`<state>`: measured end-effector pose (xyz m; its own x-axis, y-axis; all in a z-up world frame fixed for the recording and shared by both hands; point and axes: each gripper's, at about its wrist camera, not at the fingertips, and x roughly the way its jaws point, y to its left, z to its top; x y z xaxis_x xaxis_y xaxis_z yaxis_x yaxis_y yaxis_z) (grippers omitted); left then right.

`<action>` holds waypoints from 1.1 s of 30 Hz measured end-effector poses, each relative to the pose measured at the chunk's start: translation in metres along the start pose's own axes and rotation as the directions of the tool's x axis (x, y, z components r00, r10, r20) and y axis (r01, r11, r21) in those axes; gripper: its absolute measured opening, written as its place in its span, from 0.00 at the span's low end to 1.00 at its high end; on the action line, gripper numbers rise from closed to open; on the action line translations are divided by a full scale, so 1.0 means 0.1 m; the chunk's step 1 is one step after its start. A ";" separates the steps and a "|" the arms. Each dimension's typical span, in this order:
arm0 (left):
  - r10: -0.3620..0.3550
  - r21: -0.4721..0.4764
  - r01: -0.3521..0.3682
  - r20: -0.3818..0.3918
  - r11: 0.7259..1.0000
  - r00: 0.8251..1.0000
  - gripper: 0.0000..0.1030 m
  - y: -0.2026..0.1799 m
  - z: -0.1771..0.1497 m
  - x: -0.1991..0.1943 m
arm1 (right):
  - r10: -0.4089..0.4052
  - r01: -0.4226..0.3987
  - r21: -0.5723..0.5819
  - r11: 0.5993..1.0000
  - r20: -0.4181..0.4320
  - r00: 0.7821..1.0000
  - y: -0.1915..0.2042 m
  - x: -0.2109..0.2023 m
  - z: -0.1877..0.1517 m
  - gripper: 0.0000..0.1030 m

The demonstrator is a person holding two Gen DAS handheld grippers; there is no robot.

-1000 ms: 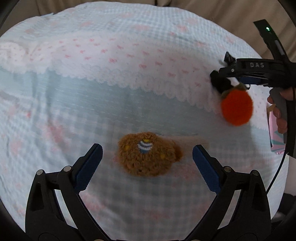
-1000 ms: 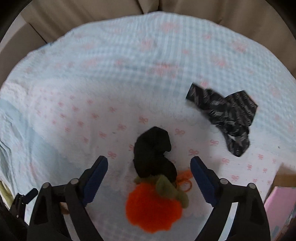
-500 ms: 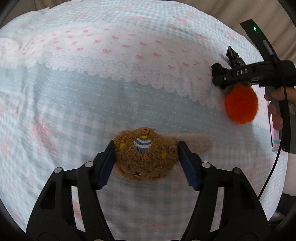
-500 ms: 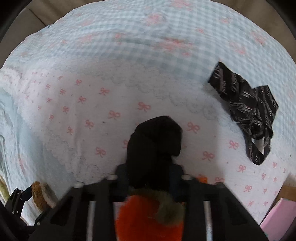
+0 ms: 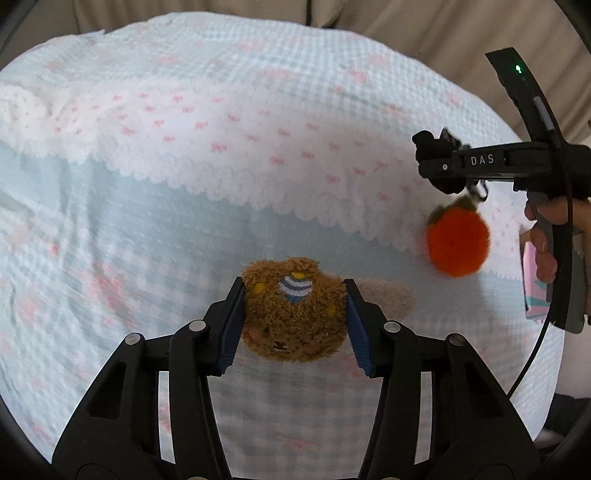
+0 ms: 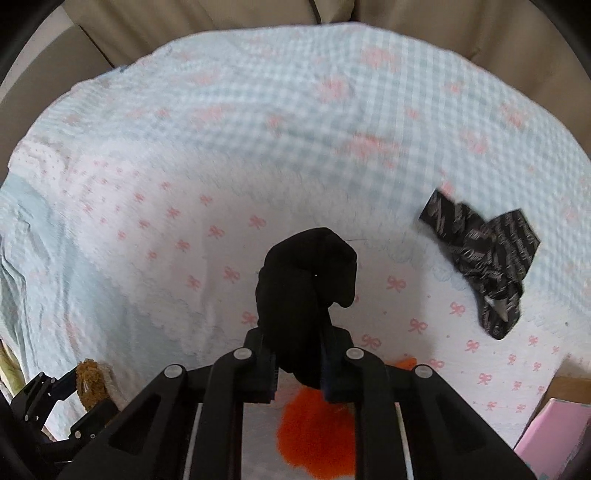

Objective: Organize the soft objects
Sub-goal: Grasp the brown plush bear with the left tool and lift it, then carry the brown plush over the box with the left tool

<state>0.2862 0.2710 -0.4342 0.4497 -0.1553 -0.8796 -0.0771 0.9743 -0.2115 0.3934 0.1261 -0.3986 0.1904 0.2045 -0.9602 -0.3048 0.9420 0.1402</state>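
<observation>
on the bedspread [image 5: 155, 229], 2 grippers closing: left [image 5: 294, 322] squeezing 1 brown plush [image 5: 293, 310], right [image 6: 299, 365] 1 black sock [image 6: 306, 280].

Setting: domestic interior, a home sitting or sleeping area. Evidence: a soft padded surface covered by a pale blue gingham blanket [image 5: 155, 332] printed with pink bows; over it a white cloth with a scalloped lace edge [image 5: 258, 147] and small pink bows; beige upholstered cushions [image 6: 221, 29] rising behind, as on a sofa or headboard; a pink box [image 6: 546, 432] at the edge; a black patterned fabric piece [image 6: 484, 258] lying loose on the bedding.
</observation>
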 end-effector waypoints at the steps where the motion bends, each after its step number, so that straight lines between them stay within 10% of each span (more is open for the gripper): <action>1: -0.001 0.000 0.001 0.008 1.000 1.000 0.45 -0.01 0.02 -0.06 | 0.001 -0.001 0.000 1.000 0.011 1.000 0.03 -0.08 -0.01 0.15; 19: -0.064 0.091 0.048 0.182 0.995 0.981 0.45 -0.75 0.56 -1.44 | 0.040 -0.065 0.111 0.992 0.214 0.976 -0.16 -1.77 -0.13 0.15; 33: -0.087 0.152 0.047 0.269 0.987 0.959 0.45 -2.35 0.30 -2.31 | 0.028 -0.085 0.161 0.983 0.328 0.944 -1.29 -3.15 -1.19 0.15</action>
<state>0.2270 0.0823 -0.1684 0.6776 -0.1903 -0.7103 0.0803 0.9793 -0.1858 0.2618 -0.0918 -0.1428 0.4773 0.3068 -0.8234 -0.1660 0.9517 0.2584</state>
